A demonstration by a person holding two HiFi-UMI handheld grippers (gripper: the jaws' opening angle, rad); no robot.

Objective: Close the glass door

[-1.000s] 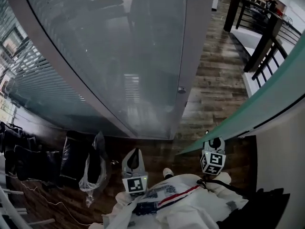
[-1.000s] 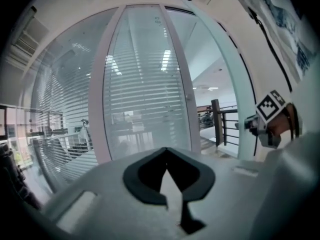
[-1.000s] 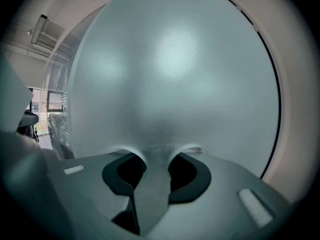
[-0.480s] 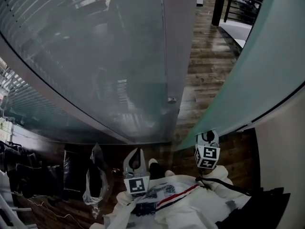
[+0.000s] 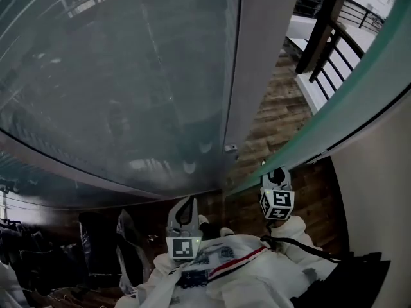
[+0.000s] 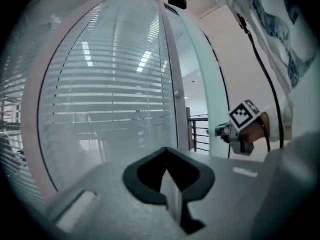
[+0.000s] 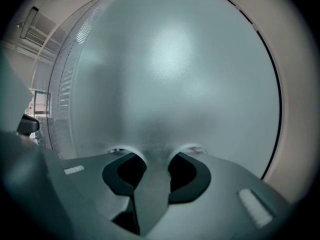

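Observation:
The frosted green glass door [image 5: 350,98] slants across the right of the head view, and its lower end comes close to the grey door frame [image 5: 260,63]. My right gripper [image 5: 276,175] is shut on the door's edge. In the right gripper view the door [image 7: 175,74] fills the picture, with its edge running between the jaws of my right gripper [image 7: 152,161]. The left gripper view shows that gripper [image 6: 222,130] at the door [image 6: 212,109]. My left gripper [image 5: 185,205] hangs shut and empty near my body; its closed tips [image 6: 167,169] point at the glass wall.
A fixed glass wall with blinds [image 5: 128,76] stands ahead and to the left, with a small round fitting [image 5: 230,148] on its frame. Wood floor [image 5: 276,108] shows through the gap, and a dark railing [image 5: 321,37] stands beyond. Dark bags [image 5: 96,242] lie at the lower left.
The door has swung toward the frame with my right gripper on it, and the gap has narrowed. The head view has turned, so the glass wall looms closer.

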